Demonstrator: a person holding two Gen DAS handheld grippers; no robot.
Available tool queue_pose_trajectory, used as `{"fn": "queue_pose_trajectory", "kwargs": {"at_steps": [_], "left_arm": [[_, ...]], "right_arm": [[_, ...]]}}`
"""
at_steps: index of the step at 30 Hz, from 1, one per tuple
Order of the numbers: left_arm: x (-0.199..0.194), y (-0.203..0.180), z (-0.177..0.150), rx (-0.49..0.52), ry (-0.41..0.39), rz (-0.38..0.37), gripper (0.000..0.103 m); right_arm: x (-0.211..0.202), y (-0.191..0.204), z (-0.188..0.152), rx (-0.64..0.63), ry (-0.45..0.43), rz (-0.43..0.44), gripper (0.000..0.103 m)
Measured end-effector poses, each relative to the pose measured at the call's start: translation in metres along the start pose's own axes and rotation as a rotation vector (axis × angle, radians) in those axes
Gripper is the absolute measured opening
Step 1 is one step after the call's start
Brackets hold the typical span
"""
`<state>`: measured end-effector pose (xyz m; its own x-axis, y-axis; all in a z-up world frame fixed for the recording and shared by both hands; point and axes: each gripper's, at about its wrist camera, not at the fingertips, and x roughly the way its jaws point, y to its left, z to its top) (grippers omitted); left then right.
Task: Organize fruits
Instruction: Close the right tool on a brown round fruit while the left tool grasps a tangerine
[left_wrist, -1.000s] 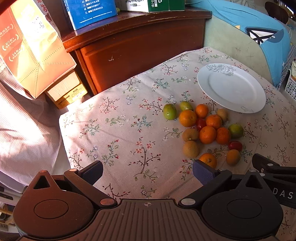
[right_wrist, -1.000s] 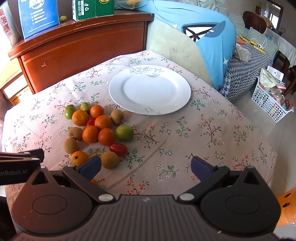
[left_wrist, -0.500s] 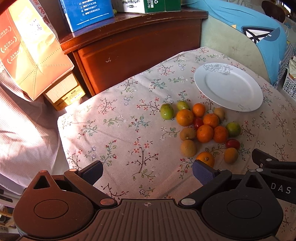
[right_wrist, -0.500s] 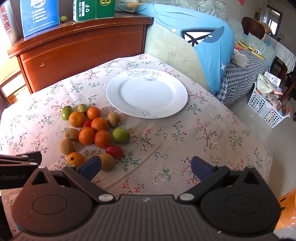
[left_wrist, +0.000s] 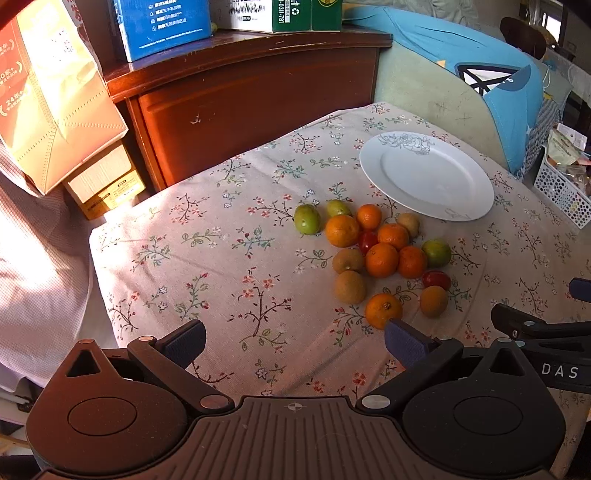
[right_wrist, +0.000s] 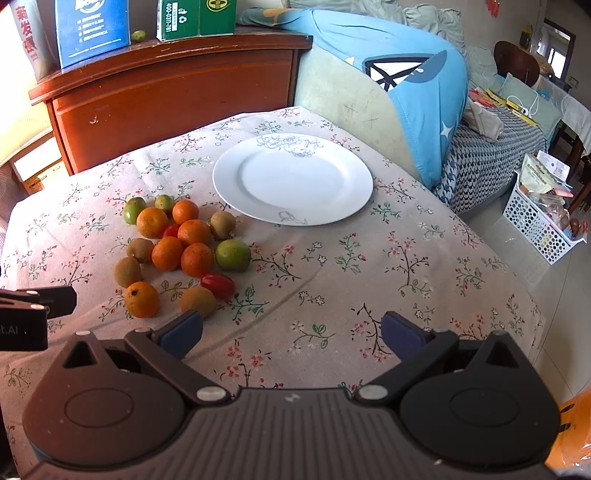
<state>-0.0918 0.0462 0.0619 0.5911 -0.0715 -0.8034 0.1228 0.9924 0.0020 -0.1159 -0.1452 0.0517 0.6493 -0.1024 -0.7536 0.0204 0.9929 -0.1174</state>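
Left gripper (left_wrist: 294, 341) with its jaws spread wide and nothing between them, held above the flowered tablecloth (left_wrist: 229, 266); its right blue pad (left_wrist: 404, 341) lies in line with the nearest orange (left_wrist: 383, 310), though contact cannot be judged. Right gripper (right_wrist: 291, 332) likewise wide open and empty over the cloth, its left pad (right_wrist: 181, 334) just in front of a brown kiwi (right_wrist: 197, 301). The fruit forms one loose cluster on the cloth: oranges (right_wrist: 168, 253), brown kiwis (right_wrist: 127, 271), green citrus (right_wrist: 232, 254) and small red tomatoes (right_wrist: 218, 285), many touching their neighbours. A white plate (right_wrist: 332, 206) with a faint blue flower pattern lies just beyond the cluster, carrying no fruit. The left wrist view alone shows the orange-and-cream paper bag (left_wrist: 55, 103) and the cardboard boxes (left_wrist: 107, 181) beside the wooden cabinet (left_wrist: 251, 99), and part of the right gripper's body at its right edge. The right wrist view alone shows a small green fruit (right_wrist: 138, 36) on the cabinet top between the blue box (right_wrist: 92, 29) and the green carton (right_wrist: 195, 18), the blue cushion (right_wrist: 413, 92) on the sofa, and a white perforated basket (right_wrist: 535, 229) on the floor; the left gripper's body enters at its left edge.
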Motion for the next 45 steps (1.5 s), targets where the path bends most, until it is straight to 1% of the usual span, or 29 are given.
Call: {"fn": "queue_pose_trajectory", "kwargs": {"at_steps": [4,8,10,12,15,18,22,24,25,26,27,28,29,30,32,34,36,37,38,39,42,43,44,45], "left_arm": [[0.001,-0.003,-0.007,0.013,0.000,-0.019,0.102],[0.003,-0.010,-0.017,0.040,0.004,-0.030,0.101],[0.005,-0.014,-0.023,0.048,0.019,-0.046,0.101],[0.005,-0.020,-0.026,0.064,0.014,-0.066,0.101],[0.004,-0.032,-0.029,0.114,-0.002,-0.110,0.098],[0.005,-0.043,-0.033,0.159,-0.018,-0.137,0.096],[0.011,-0.054,-0.037,0.194,-0.027,-0.163,0.094],[0.014,-0.058,-0.038,0.207,-0.030,-0.168,0.094],[0.016,-0.059,-0.039,0.215,-0.032,-0.165,0.091],[0.017,-0.060,-0.039,0.220,-0.030,-0.161,0.085],[0.020,-0.061,-0.039,0.220,-0.023,-0.159,0.081],[0.022,-0.061,-0.039,0.214,-0.018,-0.165,0.073],[0.023,-0.060,-0.039,0.209,-0.015,-0.172,0.069],[0.025,-0.059,-0.039,0.204,-0.014,-0.179,0.068],[0.027,-0.059,-0.039,0.201,-0.016,-0.189,0.060],[0.029,-0.059,-0.040,0.195,-0.014,-0.201,0.055],[0.030,-0.059,-0.040,0.187,-0.016,-0.221,0.052],[0.031,-0.059,-0.040,0.185,-0.018,-0.229,0.047],[0.032,-0.060,-0.040,0.184,-0.020,-0.231,0.043],[0.032,-0.060,-0.040,0.183,-0.020,-0.229,0.041],[0.033,-0.059,-0.040,0.177,-0.029,-0.235,0.037],[0.032,-0.059,-0.040,0.179,-0.032,-0.240,0.032],[0.032,-0.059,-0.040,0.182,-0.035,-0.241,0.030],[0.031,-0.058,-0.040,0.183,-0.038,-0.236,0.030]], "right_arm": [[0.001,-0.008,-0.007,0.011,-0.002,0.020,0.098],[0.006,-0.016,-0.016,0.043,0.017,0.066,0.081],[0.008,-0.018,-0.019,0.044,0.022,0.074,0.076],[0.009,-0.021,-0.021,0.048,0.027,0.089,0.064],[0.009,-0.025,-0.022,0.070,0.024,0.137,0.058],[0.008,-0.030,-0.021,0.097,0.014,0.177,0.054],[0.008,-0.031,-0.019,0.112,0.006,0.208,0.054],[0.009,-0.033,-0.019,0.129,0.007,0.220,0.058],[0.009,-0.033,-0.019,0.134,0.010,0.225,0.059],[0.009,-0.033,-0.018,0.131,0.008,0.229,0.059],[0.010,-0.033,-0.018,0.126,0.006,0.232,0.059],[0.010,-0.032,-0.018,0.121,0.005,0.238,0.059],[0.011,-0.031,-0.018,0.120,0.007,0.246,0.059],[0.012,-0.031,-0.017,0.119,0.012,0.259,0.059],[0.015,-0.028,-0.016,0.113,0.019,0.285,0.058],[0.018,-0.025,-0.015,0.096,0.015,0.299,0.056],[0.021,-0.020,-0.013,0.080,0.015,0.315,0.051],[0.024,-0.019,-0.012,0.077,0.017,0.328,0.049],[0.026,-0.017,-0.011,0.077,0.023,0.342,0.043],[0.029,-0.016,-0.010,0.079,0.030,0.355,0.039],[0.036,-0.013,-0.008,0.083,0.039,0.381,0.037],[0.037,-0.012,-0.008,0.080,0.040,0.387,0.036],[0.039,-0.011,-0.007,0.077,0.042,0.392,0.034],[0.041,-0.010,-0.007,0.074,0.044,0.397,0.033]]}}
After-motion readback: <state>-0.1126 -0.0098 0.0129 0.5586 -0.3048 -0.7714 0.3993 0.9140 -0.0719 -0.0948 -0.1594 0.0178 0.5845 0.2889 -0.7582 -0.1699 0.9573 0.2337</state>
